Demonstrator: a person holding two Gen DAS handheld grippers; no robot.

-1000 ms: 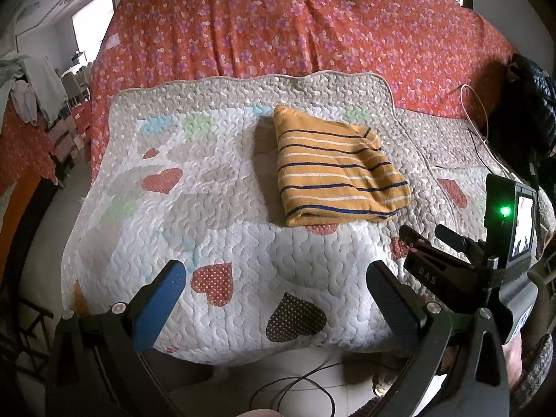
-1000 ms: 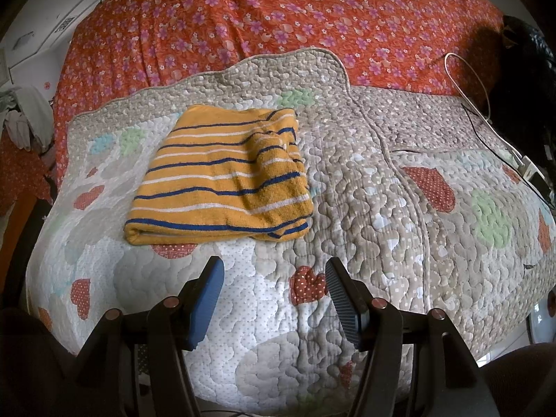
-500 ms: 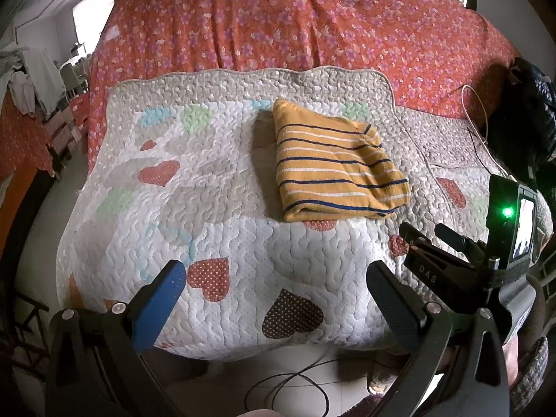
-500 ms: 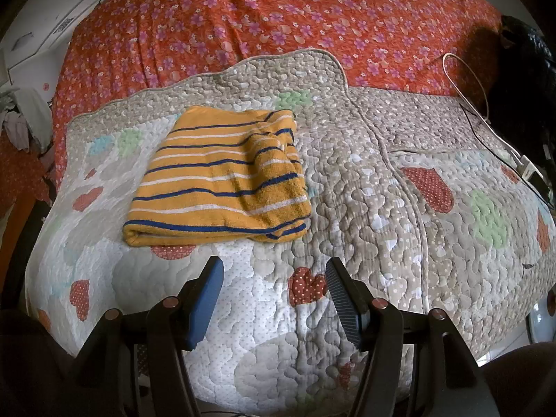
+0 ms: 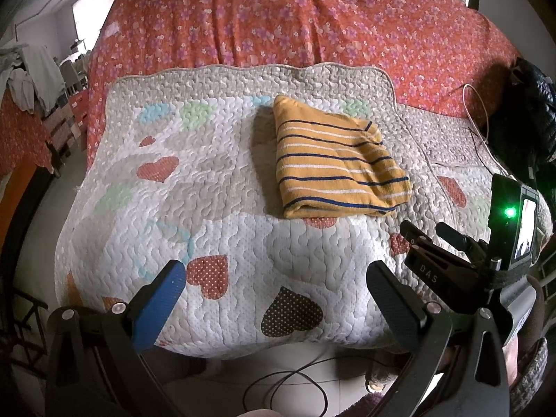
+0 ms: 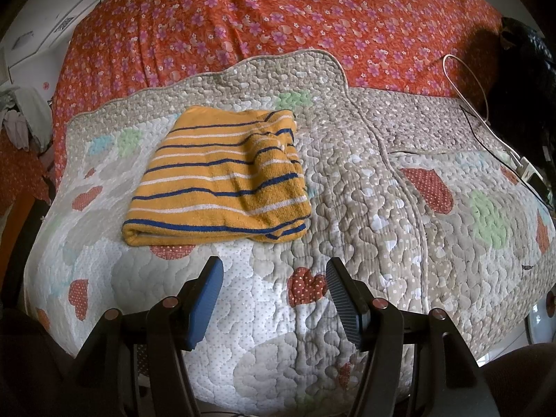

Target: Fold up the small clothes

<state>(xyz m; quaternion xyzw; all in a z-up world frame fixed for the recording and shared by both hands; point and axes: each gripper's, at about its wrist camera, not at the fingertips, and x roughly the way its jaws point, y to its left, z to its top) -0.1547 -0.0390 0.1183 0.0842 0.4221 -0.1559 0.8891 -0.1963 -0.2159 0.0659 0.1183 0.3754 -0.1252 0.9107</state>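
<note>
Garment (image 6: 219, 177), orange striped, lies folded flat on the bed quilt (image 6: 365, 215), so your fold looks finished. Left tool (image 5: 274, 299) and right tool (image 6: 274, 292) both spread, empty, hanging near the bed edge, clear of it.

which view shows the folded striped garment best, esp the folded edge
The right wrist view: the yellow striped garment sits large and close, its thick folded edge facing the camera just beyond the open fingers. The left wrist view shows it smaller, farther off and skewed toward the right.
</note>
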